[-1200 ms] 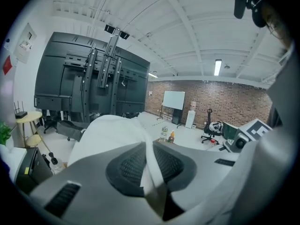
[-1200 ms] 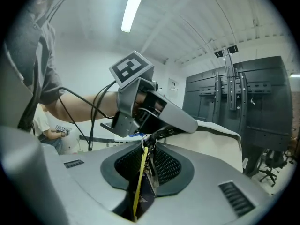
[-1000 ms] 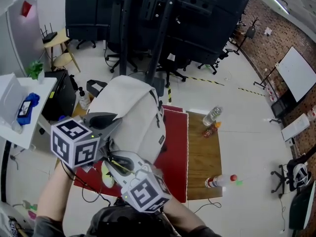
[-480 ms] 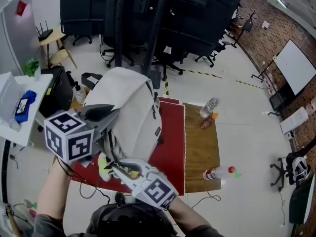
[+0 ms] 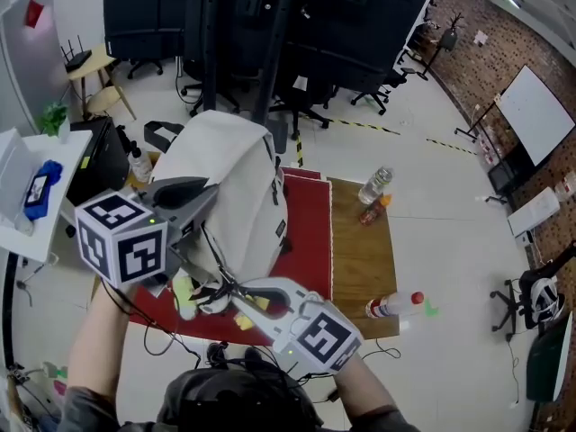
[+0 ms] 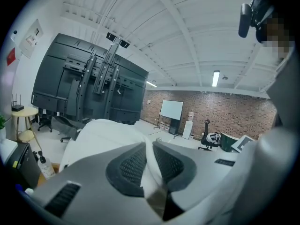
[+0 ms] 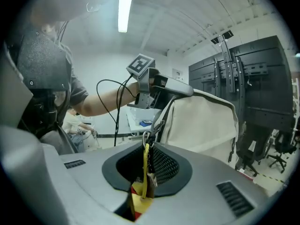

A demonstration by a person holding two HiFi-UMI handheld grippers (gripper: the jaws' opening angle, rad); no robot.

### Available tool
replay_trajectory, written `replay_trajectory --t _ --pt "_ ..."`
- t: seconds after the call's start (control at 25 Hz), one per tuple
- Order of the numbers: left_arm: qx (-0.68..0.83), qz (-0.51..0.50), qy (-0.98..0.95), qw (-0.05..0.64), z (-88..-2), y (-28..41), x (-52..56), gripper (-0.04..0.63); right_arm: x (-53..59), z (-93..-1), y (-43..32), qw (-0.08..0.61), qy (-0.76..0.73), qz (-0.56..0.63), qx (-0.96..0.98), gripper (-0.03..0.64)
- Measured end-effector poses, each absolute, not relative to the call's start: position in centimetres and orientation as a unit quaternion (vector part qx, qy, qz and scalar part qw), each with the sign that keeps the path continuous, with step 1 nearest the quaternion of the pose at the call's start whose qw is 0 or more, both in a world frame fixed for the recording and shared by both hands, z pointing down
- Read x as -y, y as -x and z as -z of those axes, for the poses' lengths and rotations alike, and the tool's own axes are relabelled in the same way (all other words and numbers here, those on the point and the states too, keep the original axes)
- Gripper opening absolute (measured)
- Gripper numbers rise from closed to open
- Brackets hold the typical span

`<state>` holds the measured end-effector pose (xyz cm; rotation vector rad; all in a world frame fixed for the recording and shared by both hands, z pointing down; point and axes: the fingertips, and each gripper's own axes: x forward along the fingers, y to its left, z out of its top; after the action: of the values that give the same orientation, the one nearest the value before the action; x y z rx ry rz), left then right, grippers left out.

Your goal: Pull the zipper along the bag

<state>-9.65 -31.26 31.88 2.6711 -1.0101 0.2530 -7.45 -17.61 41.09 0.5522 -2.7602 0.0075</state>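
**Right gripper (image 5: 219, 289) drawn toward the table's near edge, jaws tightening on the zipper pull (image 7: 150, 175)**

Since a second ago the right gripper has travelled away from the left gripper (image 5: 209, 194) and out toward the near edge of the table (image 5: 362, 268). Its jaws have just been closing, and they now stand narrow, pinched on the zipper pull and the yellow tag (image 7: 145, 156) hanging with it. By contrast the left gripper has hardly shifted. Its jaws are almost together, with a fold of the white bag (image 5: 229, 174) clamped between the pads to brace it.

That bag stands upright on the red cloth (image 5: 310, 241) that covers the table's left half, nearer the far-left corner.

By the look of it the pulling stroke is under way, with the slider partway along its track. The next move calls for drawing the pull on in line with the track and following its curve rather than tugging outward. Meanwhile the left gripper should hold the fabric taut against the pull; the thin tag could slip from a loose pinch
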Motion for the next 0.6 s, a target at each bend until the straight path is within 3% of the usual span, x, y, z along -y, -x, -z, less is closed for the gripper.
replay_trajectory --t 0.16,0.6 --pt "0.343 -0.079 -0.926 0.136 -31.9 9.2 30.9 0.055 17.3 -43.1 7.2 0.199 -0.199 0.018 0.959 0.06" --pt "0.365 -0.06 -0.919 0.135 -31.3 9.1 30.8 0.055 15.3 -53.2 6.4 0.143 -0.223 -0.084 0.961 0.055"
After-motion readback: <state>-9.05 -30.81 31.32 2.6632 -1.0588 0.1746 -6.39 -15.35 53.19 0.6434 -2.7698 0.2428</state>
